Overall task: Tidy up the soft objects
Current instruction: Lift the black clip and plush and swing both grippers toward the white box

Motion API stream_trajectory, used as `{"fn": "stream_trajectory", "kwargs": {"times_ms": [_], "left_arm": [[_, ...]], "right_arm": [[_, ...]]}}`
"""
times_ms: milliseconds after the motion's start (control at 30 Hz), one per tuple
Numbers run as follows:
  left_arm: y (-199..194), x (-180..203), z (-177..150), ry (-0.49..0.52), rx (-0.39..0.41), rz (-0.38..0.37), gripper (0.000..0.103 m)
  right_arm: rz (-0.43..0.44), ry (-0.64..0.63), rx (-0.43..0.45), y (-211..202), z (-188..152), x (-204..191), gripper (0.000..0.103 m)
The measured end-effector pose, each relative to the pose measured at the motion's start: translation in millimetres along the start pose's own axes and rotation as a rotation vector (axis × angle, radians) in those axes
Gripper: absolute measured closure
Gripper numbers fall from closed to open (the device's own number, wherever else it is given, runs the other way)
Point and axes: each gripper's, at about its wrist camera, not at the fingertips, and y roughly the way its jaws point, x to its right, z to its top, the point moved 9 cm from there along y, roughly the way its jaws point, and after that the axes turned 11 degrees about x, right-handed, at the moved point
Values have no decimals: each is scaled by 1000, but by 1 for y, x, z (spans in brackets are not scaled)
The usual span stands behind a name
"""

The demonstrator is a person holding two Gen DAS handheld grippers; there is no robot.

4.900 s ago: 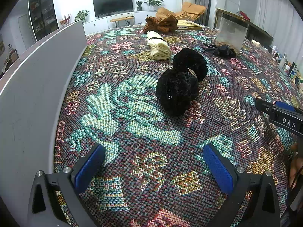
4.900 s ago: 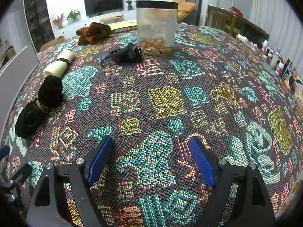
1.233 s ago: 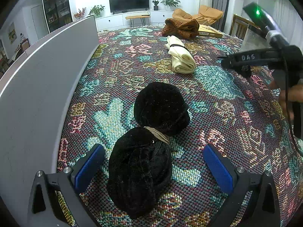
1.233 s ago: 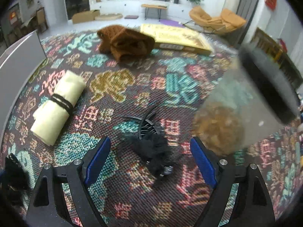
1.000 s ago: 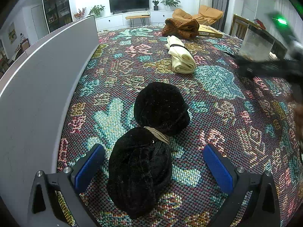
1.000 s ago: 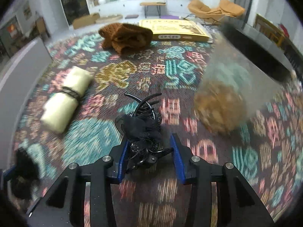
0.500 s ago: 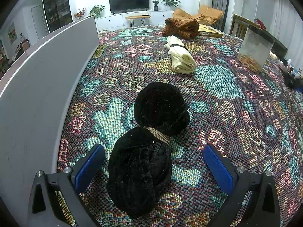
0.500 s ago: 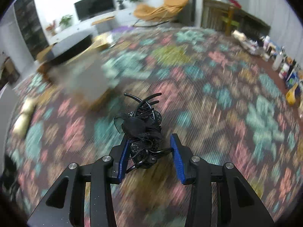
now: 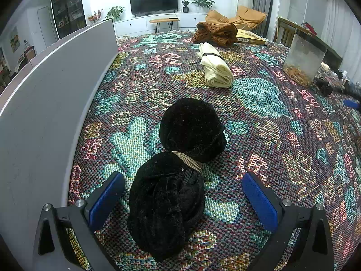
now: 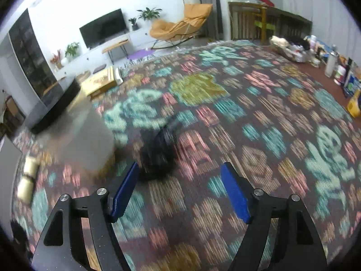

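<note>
- My right tool (image 10: 178, 187) is opening; the black hair clip (image 10: 159, 151) lies blurred on the patterned cloth just ahead of it, beside the clear jar (image 10: 83, 135), out of its pads.
- My left tool (image 9: 180, 201) hangs wide open around the black velvet bundle (image 9: 178, 169), gripping nothing.
- Next, I judge: close left on that bundle.

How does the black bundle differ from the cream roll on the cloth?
The black bundle is fuzzy and pinched into two lumps by a tan band; the cream roll is smooth, one straight roll under a black band. The bundle lies between the left gripper's open fingers; the roll lies farther off. Both are tied fabric.
</note>
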Motion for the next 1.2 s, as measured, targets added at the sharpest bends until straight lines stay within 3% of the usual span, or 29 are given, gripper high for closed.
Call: {"fn": "stream_trajectory", "kwargs": {"times_ms": [167, 267, 400, 500, 600, 700, 733, 767, 800, 867, 900, 933, 967, 1000, 1033, 1133, 1200], "left_arm": [[0, 0, 0, 0, 0, 0, 0], [0, 0, 0, 0, 0, 0, 0], [0, 0, 0, 0, 0, 0, 0], [-1, 0, -1, -1, -3, -2, 0], [-1, 2, -2, 18, -76, -20, 0], [-4, 4, -3, 24, -142, -43, 0], [-6, 4, -3, 18, -148, -45, 0], [-7, 4, -3, 11, -154, -49, 0], [-6, 6, -4, 10, -163, -53, 0], [-3, 8, -7, 42, -176, -34, 1], [-3, 9, -5, 49, -159, -38, 5], [-6, 9, -2, 50, -132, -41, 31], [-9, 8, 4, 54, -109, -31, 65], [-9, 9, 8, 50, -120, -46, 72], [-9, 9, 10, 21, -131, -75, 72], [-13, 2, 22, -64, -115, -106, 72], [-14, 3, 22, -71, -115, -113, 72]], "right_arm": [[-44, -81, -66, -11, -41, 5, 24], [-47, -61, -31, -14, -43, 8, 18], [-54, -75, -67, -8, -42, 6, 10], [-10, -76, -167, 0, -29, 5, 13], [41, -33, -125, 3, 10, -1, 13], [86, -19, -185, 26, 29, -15, 16], [87, -28, -198, 33, 32, -19, 27], [92, -42, -211, 40, 33, -24, 56], [114, -49, -250, 50, 31, -30, 70], [95, -63, -278, 58, 34, -32, 68], [84, -66, -278, 59, 37, -31, 69], [72, -66, -270, 59, 42, -29, 70], [66, -60, -249, 57, 49, -28, 77], [66, -43, -220, 54, 58, -26, 80], [72, -24, -195, 50, 65, -26, 98], [71, 7, -146, 40, 81, -21, 96], [75, 35, -180, 43, 78, -16, 89]]}}
